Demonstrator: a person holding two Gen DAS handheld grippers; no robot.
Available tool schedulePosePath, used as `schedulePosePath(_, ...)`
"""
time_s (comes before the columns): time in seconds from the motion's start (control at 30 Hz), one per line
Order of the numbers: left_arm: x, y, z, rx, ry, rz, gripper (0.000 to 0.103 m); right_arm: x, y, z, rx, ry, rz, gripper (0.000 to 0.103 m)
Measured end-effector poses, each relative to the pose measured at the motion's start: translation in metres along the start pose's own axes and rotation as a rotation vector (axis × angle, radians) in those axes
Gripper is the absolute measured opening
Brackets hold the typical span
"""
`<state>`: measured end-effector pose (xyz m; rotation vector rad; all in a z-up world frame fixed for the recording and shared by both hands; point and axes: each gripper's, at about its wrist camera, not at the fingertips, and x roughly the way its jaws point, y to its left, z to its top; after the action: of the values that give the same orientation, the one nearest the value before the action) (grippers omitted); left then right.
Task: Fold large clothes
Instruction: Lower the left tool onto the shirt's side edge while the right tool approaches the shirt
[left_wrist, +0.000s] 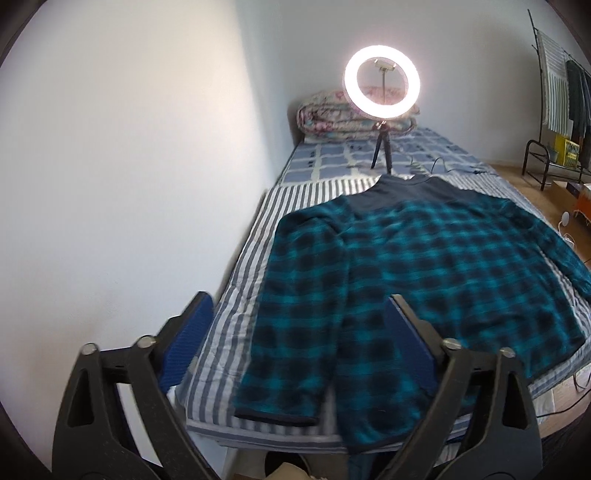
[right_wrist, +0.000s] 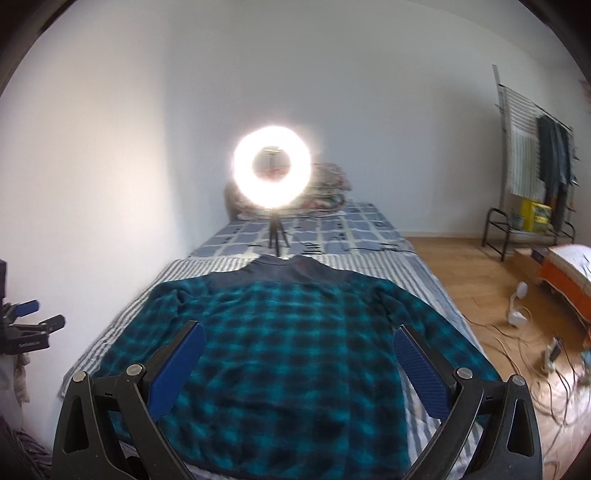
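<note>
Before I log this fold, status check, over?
Left gripper, right gripper open, empty. Plaid shirt flat, unfolded. Ring light beyond collar.

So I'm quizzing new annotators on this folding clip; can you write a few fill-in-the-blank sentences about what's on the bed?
1. The plaid shirt lies spread flat on the ____.
2. Beyond its collar a lit ____ stands on a small tripod.
3. The left tongs and right tongs are both ____, holding nothing.
4. A folded quilt lies at the far end, behind the ____.

Missing words: bed; ring light; open; ring light
</note>
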<state>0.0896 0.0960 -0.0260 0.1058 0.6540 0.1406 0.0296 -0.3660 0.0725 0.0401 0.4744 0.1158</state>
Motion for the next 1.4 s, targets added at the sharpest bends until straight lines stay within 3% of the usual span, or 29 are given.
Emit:
schedulePosePath(0.2, 0.069, 0.041, -0.014, -0.052, 0.162, -0.049, 0.068, 0.033, 0.035, 0.016, -0.022, 0.017, 0.110, 0.101)
schedulePosePath(0.37, 0.132, 0.069, -0.037, -0.115, 0.321, -0.109, 0.049, 0.066, 0.061, 0.010, -0.041, 0.047, 0.232, 0.087)
schedulePosePath(0.57, 0.188, 0.085, -0.067, -0.168, 0.469, -0.157, 0.045, 0.113, 0.060, -0.015, -0.043, 0.181, 0.304, 0.070)
schedulePosePath(0.77, 0.223, 0.097, -0.082, -0.266, 0.562, -0.193, 0.045, 0.129, 0.047, -0.025, -0.011, 0.252, 0.325, 0.066)
schedulePosePath(1.03, 0.247, 0.103, -0.086, -0.290, 0.585, -0.174, 0.045, 0.127, 0.050, -0.026, -0.066, 0.248, 0.329, 0.066)
schedulePosePath(1.1, 0.248, 0.100, -0.084, -0.278, 0.579, -0.181, 0.023, 0.127, 0.051, -0.027, -0.064, 0.257, 0.338, 0.066)
schedulePosePath(1.13, 0.249, 0.099, -0.083, -0.277, 0.580, -0.192, 0.007, 0.126, 0.052, -0.027, -0.065, 0.260, 0.341, 0.066)
schedulePosePath(1.3, 0.241, 0.091, -0.069, -0.275, 0.529, -0.207, 0.002, 0.126, 0.056, -0.026, -0.081, 0.271, 0.349, 0.065)
schedulePosePath(1.4, 0.219, 0.089, -0.050, -0.298, 0.468, -0.220, 0.001, 0.129, 0.060, -0.027, -0.085, 0.296, 0.361, 0.056)
